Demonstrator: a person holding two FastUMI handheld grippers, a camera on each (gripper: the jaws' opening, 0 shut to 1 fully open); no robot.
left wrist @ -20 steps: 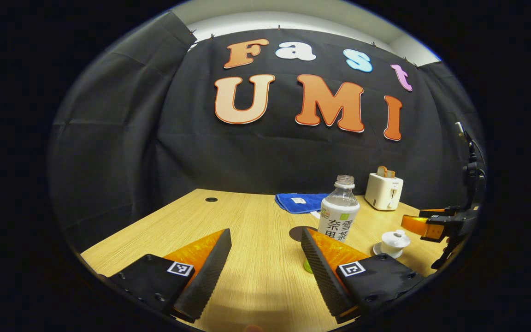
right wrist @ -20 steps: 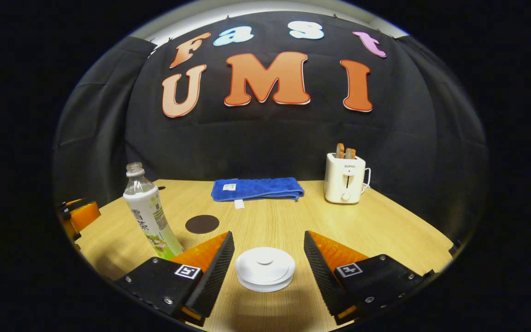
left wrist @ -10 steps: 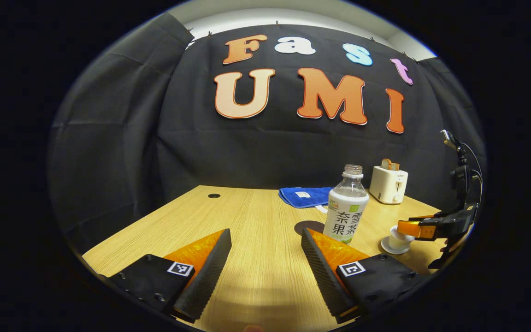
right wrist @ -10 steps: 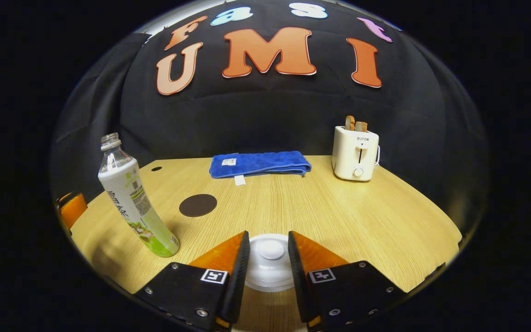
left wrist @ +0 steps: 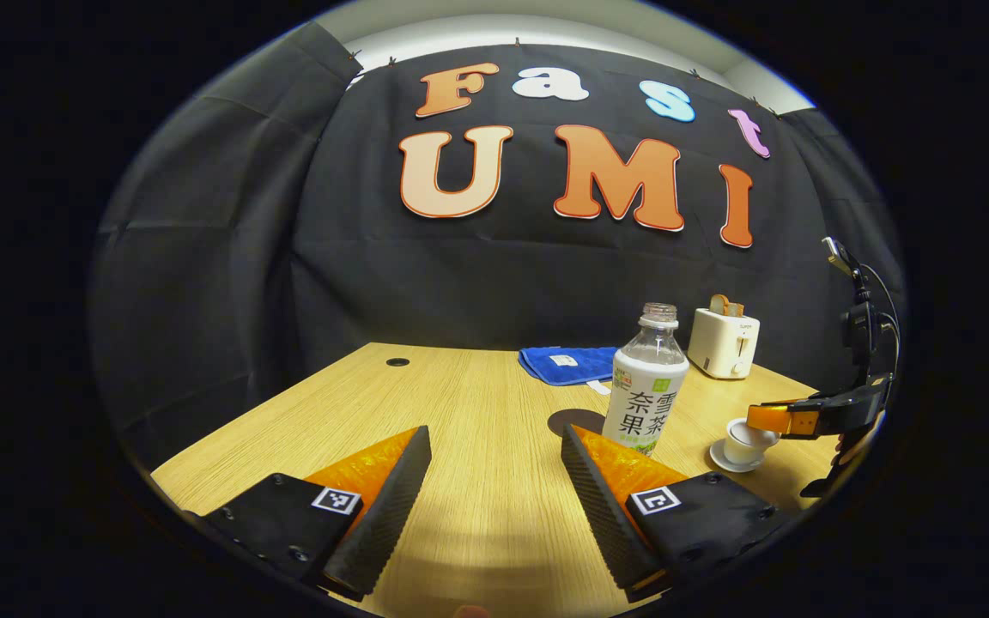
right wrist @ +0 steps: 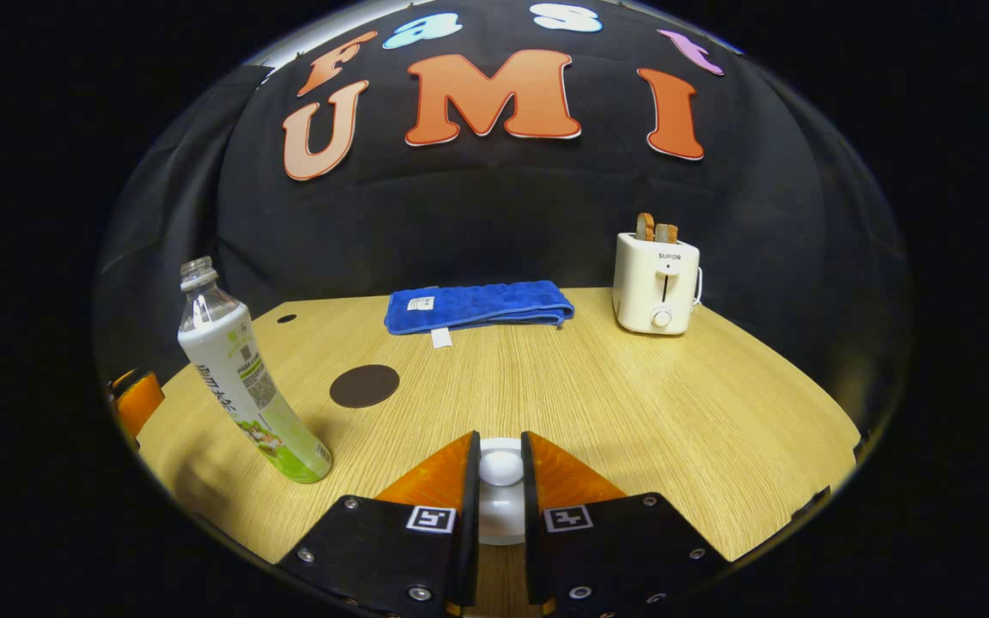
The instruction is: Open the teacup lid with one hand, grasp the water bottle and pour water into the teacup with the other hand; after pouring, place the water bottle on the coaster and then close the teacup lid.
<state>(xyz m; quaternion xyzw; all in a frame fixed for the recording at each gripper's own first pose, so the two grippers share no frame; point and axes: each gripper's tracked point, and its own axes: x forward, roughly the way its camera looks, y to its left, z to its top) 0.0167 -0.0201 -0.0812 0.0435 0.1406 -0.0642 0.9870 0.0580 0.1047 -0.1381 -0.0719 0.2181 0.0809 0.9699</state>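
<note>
An uncapped water bottle (left wrist: 647, 386) with a white and green label stands upright just beyond my left gripper (left wrist: 494, 463), which is open and holds nothing. The dark round coaster (left wrist: 574, 421) lies just left of the bottle. In the right gripper view my right gripper (right wrist: 500, 455) is shut on the round knob of the white teacup lid (right wrist: 500, 469). The left gripper view shows the white teacup (left wrist: 742, 439) on its saucer, with the right gripper (left wrist: 782, 419) directly over it. The bottle (right wrist: 241, 378) and coaster (right wrist: 364, 385) are to the left of it.
On the wooden table (right wrist: 675, 412), a folded blue towel (right wrist: 477, 305) lies at the back. A white toaster (right wrist: 656, 270) with bread slices stands at the back right. The left gripper (right wrist: 136, 399) shows at the far left edge.
My right gripper dropped toward the lid and its fingers closed from wide open onto the knob. The left gripper stayed open and barely shifted.
</note>
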